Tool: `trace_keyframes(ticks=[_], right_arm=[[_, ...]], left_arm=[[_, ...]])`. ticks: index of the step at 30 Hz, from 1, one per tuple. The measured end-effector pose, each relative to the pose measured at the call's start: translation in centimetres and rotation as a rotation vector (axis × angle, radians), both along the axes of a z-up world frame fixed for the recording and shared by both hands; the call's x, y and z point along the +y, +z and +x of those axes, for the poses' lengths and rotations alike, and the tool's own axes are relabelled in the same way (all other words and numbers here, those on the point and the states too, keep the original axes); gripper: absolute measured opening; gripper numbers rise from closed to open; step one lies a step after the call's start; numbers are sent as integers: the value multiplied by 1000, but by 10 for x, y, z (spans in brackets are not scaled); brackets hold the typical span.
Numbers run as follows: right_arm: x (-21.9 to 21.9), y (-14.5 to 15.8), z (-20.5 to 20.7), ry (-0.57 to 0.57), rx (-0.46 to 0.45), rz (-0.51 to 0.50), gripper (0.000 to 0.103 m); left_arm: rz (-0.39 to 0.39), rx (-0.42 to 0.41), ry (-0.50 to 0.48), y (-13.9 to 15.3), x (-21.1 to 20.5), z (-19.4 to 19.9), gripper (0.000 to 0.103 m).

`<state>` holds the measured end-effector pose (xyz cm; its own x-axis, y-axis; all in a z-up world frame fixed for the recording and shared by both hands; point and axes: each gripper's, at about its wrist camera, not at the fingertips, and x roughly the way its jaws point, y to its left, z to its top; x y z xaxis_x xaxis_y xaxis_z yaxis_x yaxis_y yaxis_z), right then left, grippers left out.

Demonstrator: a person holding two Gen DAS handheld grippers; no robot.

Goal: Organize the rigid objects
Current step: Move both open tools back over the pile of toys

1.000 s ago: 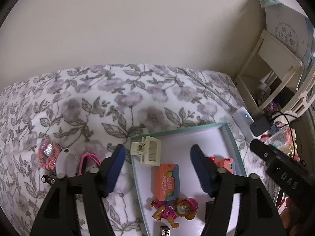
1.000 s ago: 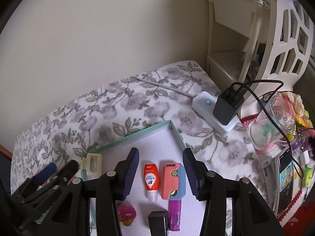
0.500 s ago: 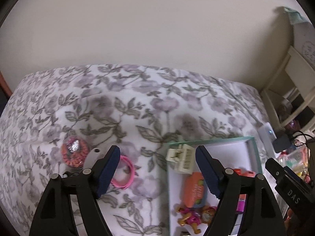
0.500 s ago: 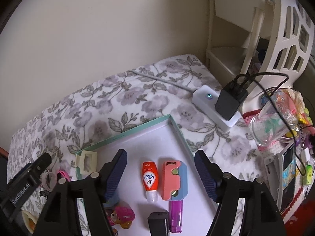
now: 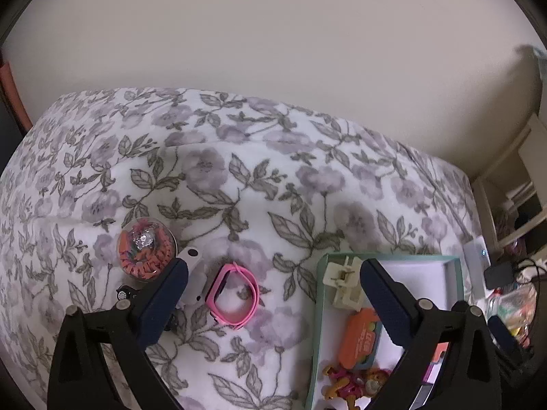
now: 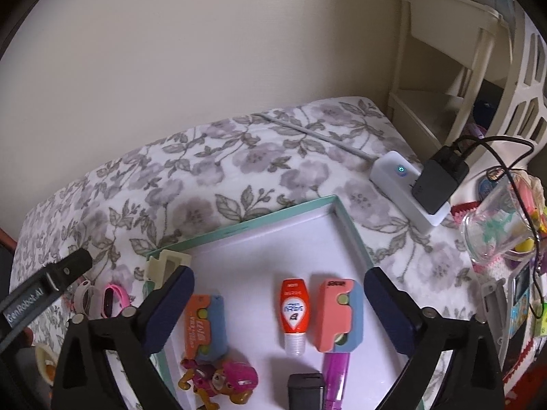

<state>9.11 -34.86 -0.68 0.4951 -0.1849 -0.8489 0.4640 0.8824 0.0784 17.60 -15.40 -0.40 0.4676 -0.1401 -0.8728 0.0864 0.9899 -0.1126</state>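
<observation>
My left gripper (image 5: 273, 290) hangs over the floral bedspread with its jaws opening. A pink wristband (image 5: 232, 295) lies below the gap, untouched. A white band (image 5: 191, 273) and a clear ball with orange filling (image 5: 147, 254) sit by the left finger. My right gripper (image 6: 278, 290) is above the teal-rimmed tray (image 6: 352, 229), its jaws also opening. Below its gap lie a red bottle (image 6: 294, 311) and a pink-and-blue case (image 6: 336, 314), both free. The tray also holds an orange-and-blue case (image 6: 205, 321), a pup figure (image 6: 218, 381), a purple pen (image 6: 336, 372) and a cream clip (image 5: 343, 285).
A white power strip (image 6: 403, 184) with a black charger (image 6: 437, 181) and cable lies right of the tray. A clear cup (image 6: 495, 225) and clutter crowd the right edge. A cream shelf (image 6: 444, 68) stands against the wall. A small black wheeled toy (image 5: 124, 294) sits left of the bands.
The left gripper swung left, from above the tray to above the pink wristband, and its jaws widened. The right gripper's jaws spread wide over the tray and it dropped slightly.
</observation>
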Motion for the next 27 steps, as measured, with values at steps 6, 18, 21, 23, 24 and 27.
trace_keyframes(ticks=[6,18,21,23,24,27], right_arm=[[7,-4,4,31,-4,8,103],[34,-17,14,101,16,15,103],[62,-22,22,173,14,59,103],[80,-26,26,218,12,75,103],[93,-28,29,253,16,78,103],[123,-33,33,323,29,70,103]], left_arm=[[-15,15,36,-3,12,5,101],[59,60,108,-7,52,16,101],[122,72,116,-9,66,17,101],[157,71,131,-9,78,18,101],[170,72,141,-9,85,18,101],[183,86,171,-8,107,18,101]])
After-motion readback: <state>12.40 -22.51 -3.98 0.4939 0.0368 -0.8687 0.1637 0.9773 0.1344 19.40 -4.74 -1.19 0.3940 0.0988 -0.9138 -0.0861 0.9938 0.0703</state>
